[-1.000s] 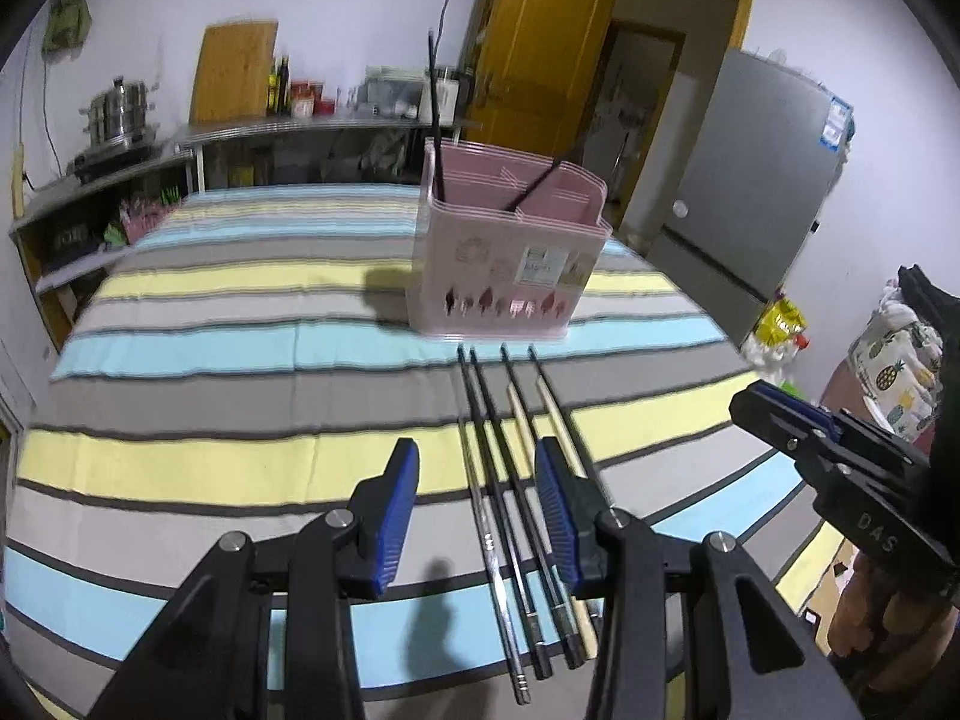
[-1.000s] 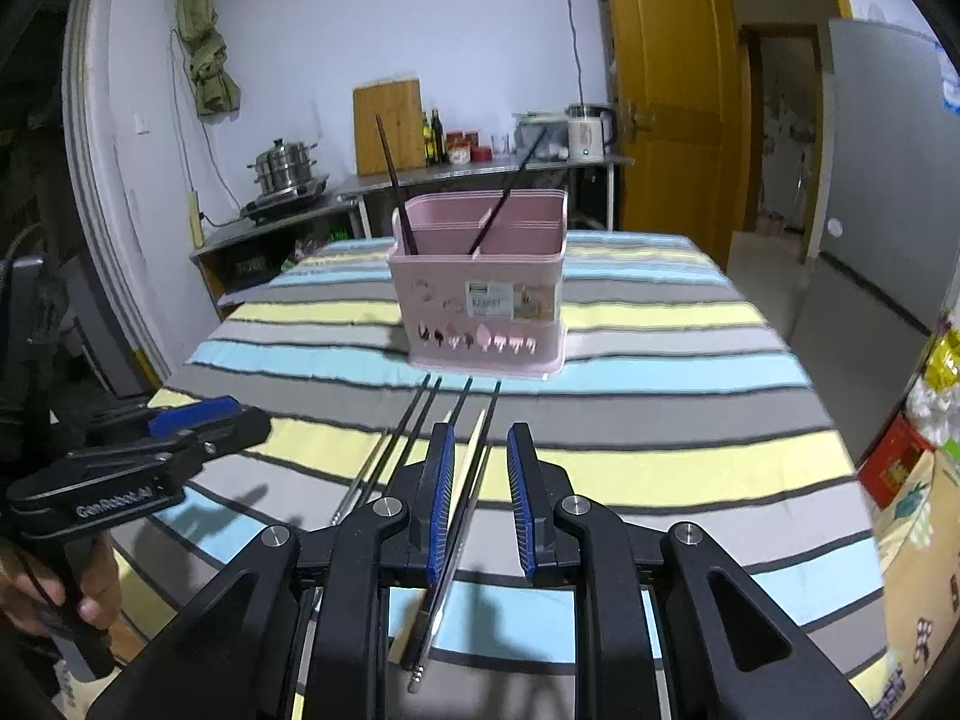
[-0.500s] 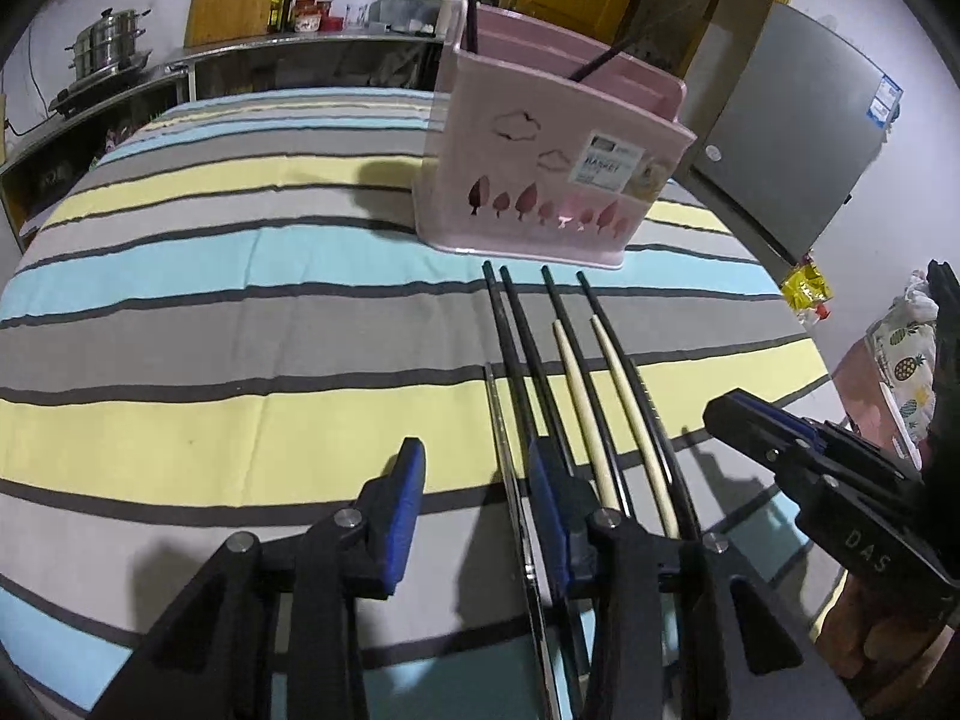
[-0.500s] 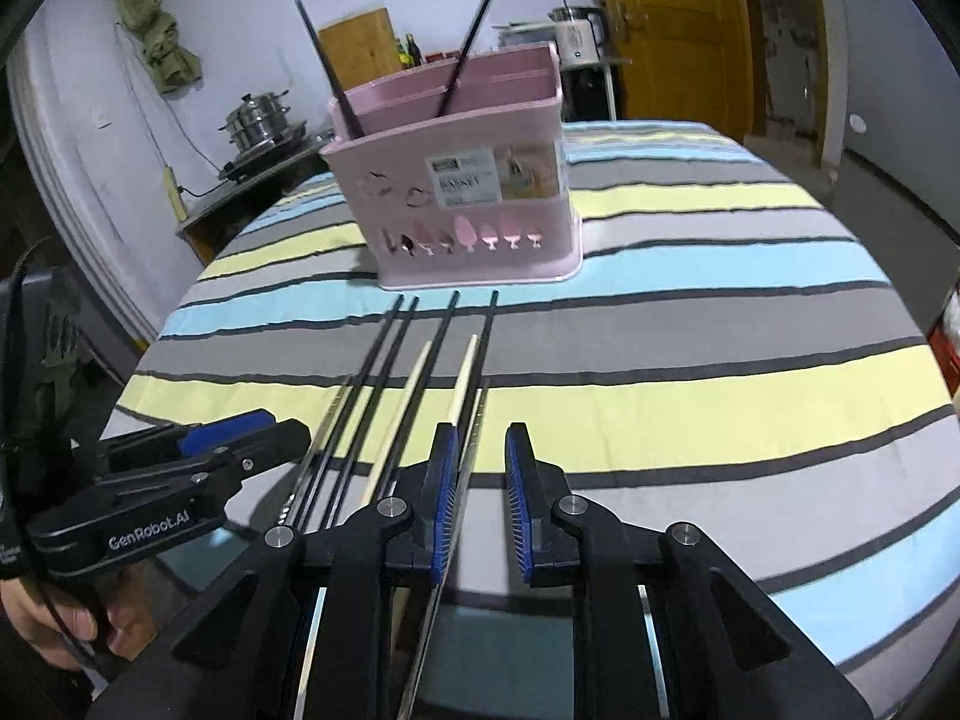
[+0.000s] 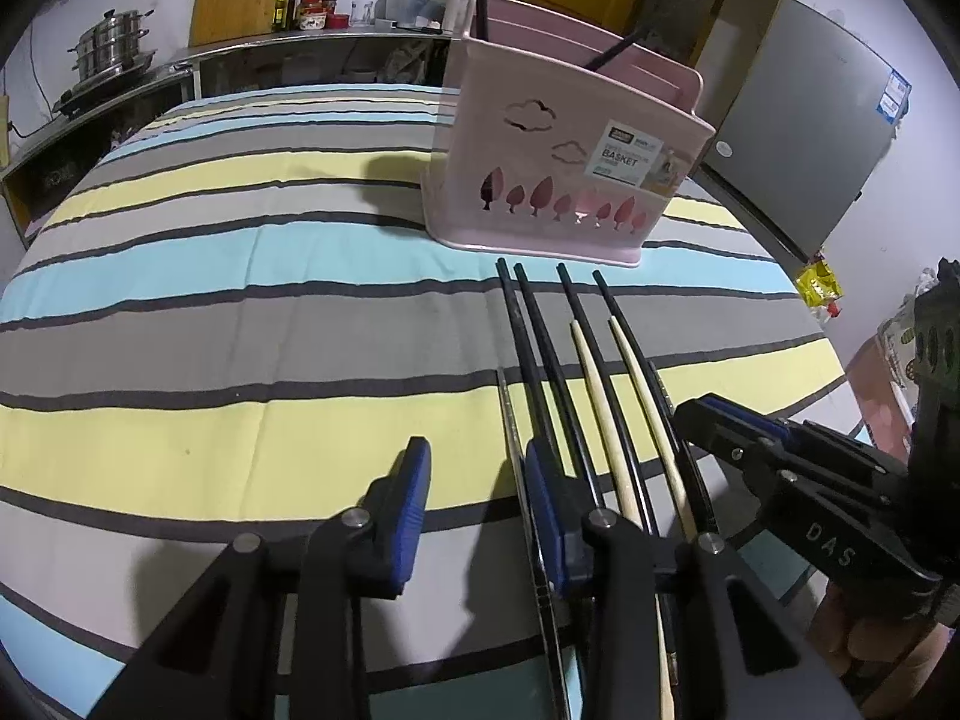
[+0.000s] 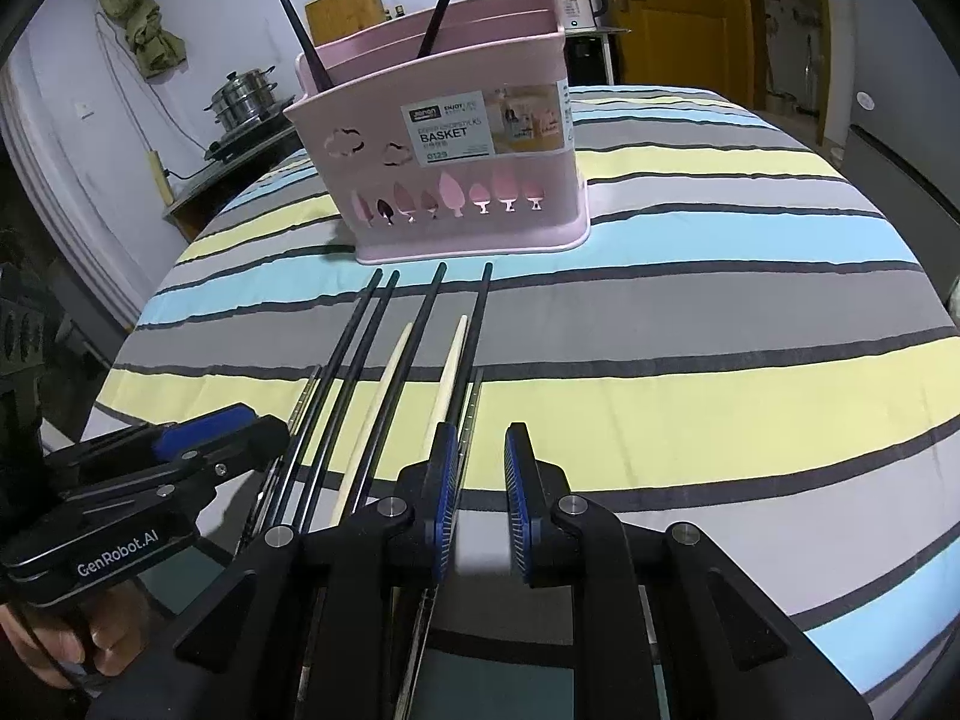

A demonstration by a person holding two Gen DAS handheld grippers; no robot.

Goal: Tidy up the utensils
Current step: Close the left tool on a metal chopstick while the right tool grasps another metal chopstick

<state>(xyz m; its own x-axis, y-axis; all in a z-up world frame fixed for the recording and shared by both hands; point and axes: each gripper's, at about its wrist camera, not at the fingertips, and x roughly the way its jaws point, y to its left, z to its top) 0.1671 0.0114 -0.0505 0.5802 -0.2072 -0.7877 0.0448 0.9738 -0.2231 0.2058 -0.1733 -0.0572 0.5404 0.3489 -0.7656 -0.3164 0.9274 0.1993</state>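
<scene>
The chopsticks (image 5: 576, 372) are laid side by side on the striped bench (image 5: 240, 276), their long axes running from 6 o'clock toward 12 o'clock, tips aimed at the pink basket (image 5: 564, 156) set just beyond them at 12 o'clock. The left tool (image 5: 477, 492) is held spread at the row's outermost silver stick (image 5: 510, 414), which is seen just inside its right-hand pad with no pinch made. The right tool (image 6: 483, 480) is kept partly spread and empty at the opposite edge, its left pad beside the other silver stick (image 6: 474, 402), so each edge stick is judged nearest its own hand.
</scene>
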